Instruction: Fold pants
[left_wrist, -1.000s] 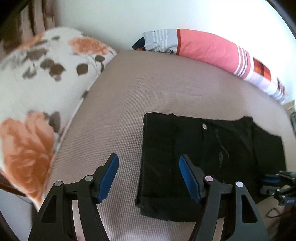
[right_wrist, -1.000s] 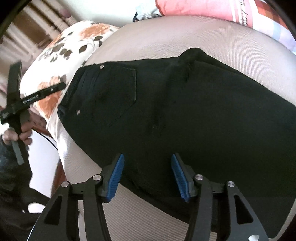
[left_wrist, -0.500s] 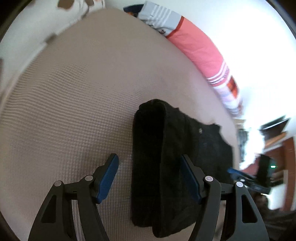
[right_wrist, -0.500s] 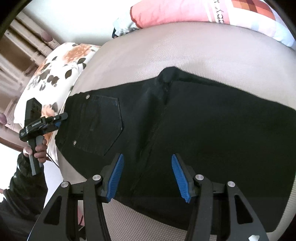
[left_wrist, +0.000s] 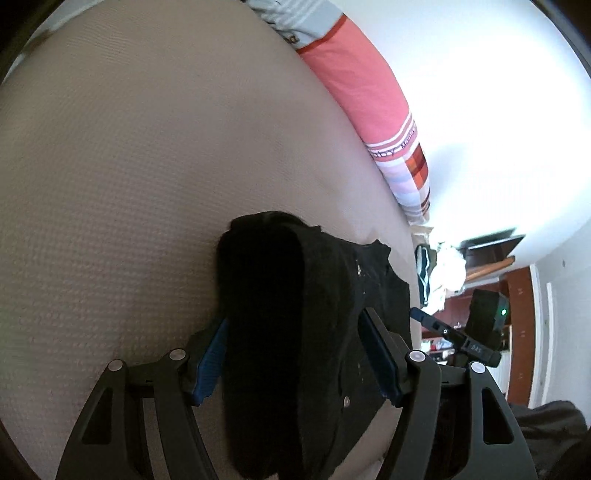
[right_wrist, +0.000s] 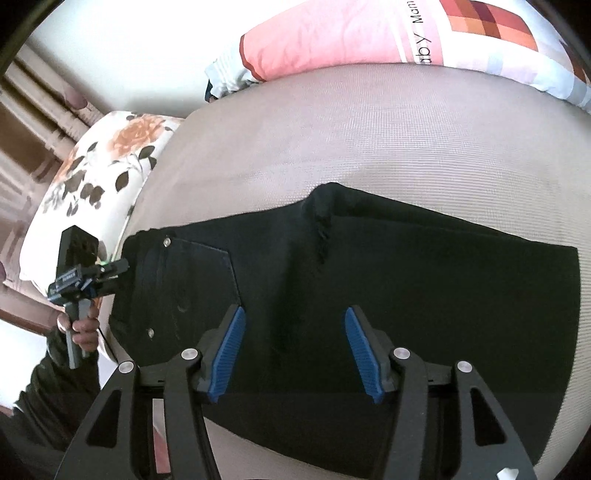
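We have the left tongs spread around the waistband end of the folded black denim pants on the taupe bed, right tongs spread above them, jaws just opening; next: pinch waistband and fold across.

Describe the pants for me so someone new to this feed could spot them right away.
Start at the beige bed, with a pink pillow at its far edge and a floral pillow to the left. The pants lie flat on the near part of the bed, folded into a wide slab. They are the only black thing on the bed, with a rear pocket and small metal rivets at the left end.
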